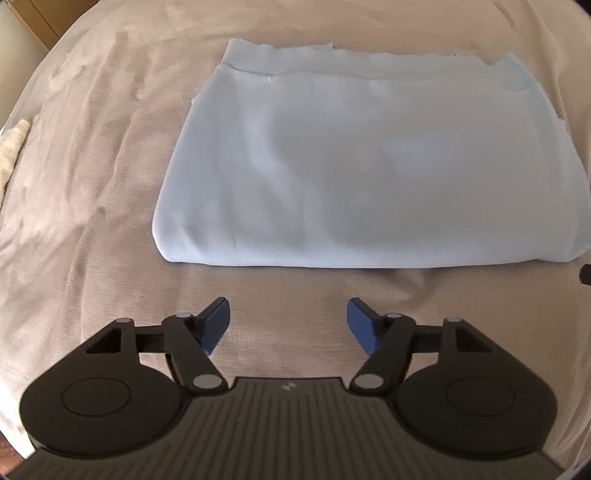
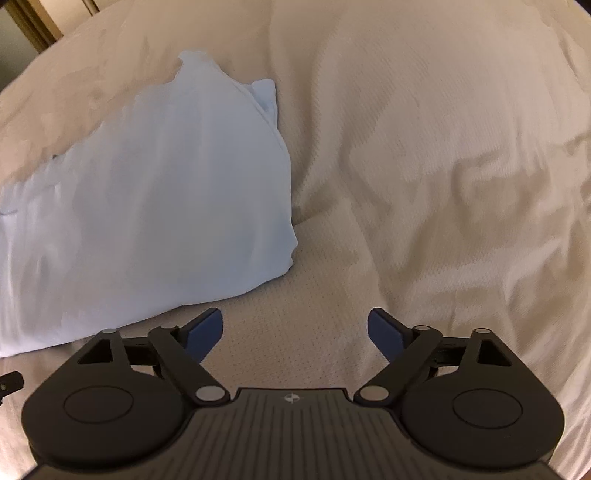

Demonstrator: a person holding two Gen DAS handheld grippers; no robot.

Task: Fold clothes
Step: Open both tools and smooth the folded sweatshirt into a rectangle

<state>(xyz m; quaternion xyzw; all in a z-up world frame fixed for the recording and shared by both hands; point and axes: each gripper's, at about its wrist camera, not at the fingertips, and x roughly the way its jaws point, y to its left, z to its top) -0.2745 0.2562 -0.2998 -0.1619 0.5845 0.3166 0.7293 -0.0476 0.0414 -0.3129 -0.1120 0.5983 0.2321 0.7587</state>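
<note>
A pale blue garment (image 1: 369, 166) lies folded into a flat rectangle on a beige bed cover (image 1: 92, 166), with its ribbed hem along the far edge. My left gripper (image 1: 288, 314) is open and empty, just short of the garment's near folded edge. In the right wrist view the same garment (image 2: 147, 203) lies to the left. My right gripper (image 2: 295, 325) is open and empty over bare cover, beside the garment's near right corner.
The bed cover (image 2: 443, 166) is wrinkled, with raised folds to the right. A cream fuzzy item (image 1: 11, 151) lies at the far left edge. Wooden furniture (image 2: 33, 22) shows beyond the bed at the upper left.
</note>
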